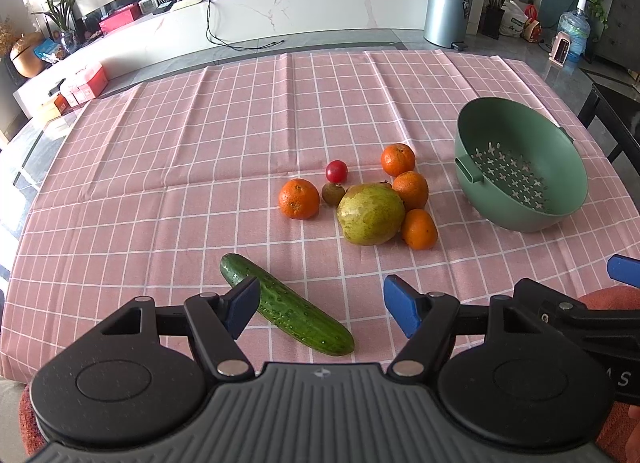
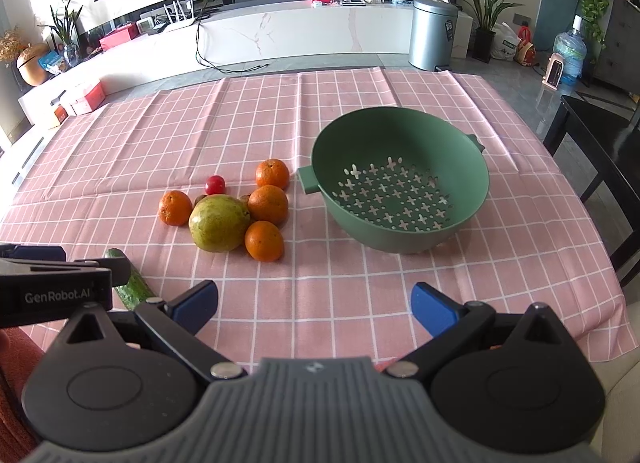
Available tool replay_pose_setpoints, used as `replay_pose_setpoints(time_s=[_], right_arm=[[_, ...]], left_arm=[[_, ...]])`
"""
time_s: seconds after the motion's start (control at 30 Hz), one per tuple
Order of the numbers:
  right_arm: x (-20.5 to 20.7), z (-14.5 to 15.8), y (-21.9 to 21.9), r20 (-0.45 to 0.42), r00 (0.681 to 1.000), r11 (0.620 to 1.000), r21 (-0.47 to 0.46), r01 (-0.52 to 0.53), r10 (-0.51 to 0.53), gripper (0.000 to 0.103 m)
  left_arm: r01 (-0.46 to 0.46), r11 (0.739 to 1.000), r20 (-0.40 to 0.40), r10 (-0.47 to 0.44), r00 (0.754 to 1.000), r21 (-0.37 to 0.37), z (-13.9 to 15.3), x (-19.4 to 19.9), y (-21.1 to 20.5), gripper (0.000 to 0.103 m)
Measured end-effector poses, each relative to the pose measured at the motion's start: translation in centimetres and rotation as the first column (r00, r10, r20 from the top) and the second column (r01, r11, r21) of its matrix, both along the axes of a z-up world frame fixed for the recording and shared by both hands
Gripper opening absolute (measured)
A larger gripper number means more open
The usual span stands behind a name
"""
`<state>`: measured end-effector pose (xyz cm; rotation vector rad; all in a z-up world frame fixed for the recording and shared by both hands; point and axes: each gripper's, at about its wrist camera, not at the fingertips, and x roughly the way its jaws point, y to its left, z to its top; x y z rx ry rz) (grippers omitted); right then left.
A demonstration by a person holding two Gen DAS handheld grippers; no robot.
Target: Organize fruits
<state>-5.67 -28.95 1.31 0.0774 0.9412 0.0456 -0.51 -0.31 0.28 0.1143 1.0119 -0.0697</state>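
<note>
A cluster of fruit lies mid-table: a big green-yellow pear (image 1: 371, 214) (image 2: 219, 223), several oranges (image 1: 299, 198) (image 2: 264, 240), a red tomato (image 1: 336, 171) (image 2: 215, 184) and a small kiwi (image 1: 333, 194). A cucumber (image 1: 286, 304) (image 2: 134, 287) lies nearer, apart from the cluster. An empty green colander bowl (image 1: 520, 167) (image 2: 400, 183) stands to the right. My left gripper (image 1: 320, 305) is open and empty, with the cucumber between its fingers. My right gripper (image 2: 314, 305) is open and empty over bare cloth in front of the bowl.
A pink checked tablecloth (image 1: 180, 167) (image 2: 360, 295) covers the table. A dark chair (image 2: 600, 151) stands at the table's right edge. Beyond the far edge are a white cabinet and a metal bin (image 1: 448, 11).
</note>
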Motion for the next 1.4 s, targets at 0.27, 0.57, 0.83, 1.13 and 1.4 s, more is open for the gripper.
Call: replay_pose_setpoints(time_s=[0.27, 0.57, 0.83, 1.13, 1.4], right_arm=[[0.0, 0.0, 0.0, 0.0, 1.0, 1.0, 0.0, 0.0, 0.0, 0.099], [0.0, 0.0, 0.0, -0.001, 1.0, 1.0, 0.0, 0.001, -0.001, 0.099], [0.2, -0.2, 0.1, 0.016, 1.0, 1.0, 0.005, -0.011, 0.011, 0.099], [1.0, -1.6, 1.6, 0.055, 0.992, 0.99, 0.079, -0.114, 0.109, 0.083], [3.8, -3.0, 4.2, 0.047, 0.98, 0.976, 0.085, -0.198, 0.195, 0.074]], left_arm=[[0.001, 1.0, -0.001, -0.001, 1.0, 0.0, -0.1, -0.1, -0.1, 0.083], [-0.001, 1.0, -0.004, 0.001, 1.0, -0.001, -0.2, -0.2, -0.3, 0.083], [0.003, 0.999, -0.022, -0.004, 1.0, -0.035, -0.6, 0.5, 0.3, 0.083], [-0.068, 0.989, -0.132, 0.051, 0.99, -0.131, -1.4, 2.6, 2.7, 0.063], [-0.244, 0.963, -0.227, 0.214, 0.95, -0.112, -3.5, 4.6, 4.7, 0.076]])
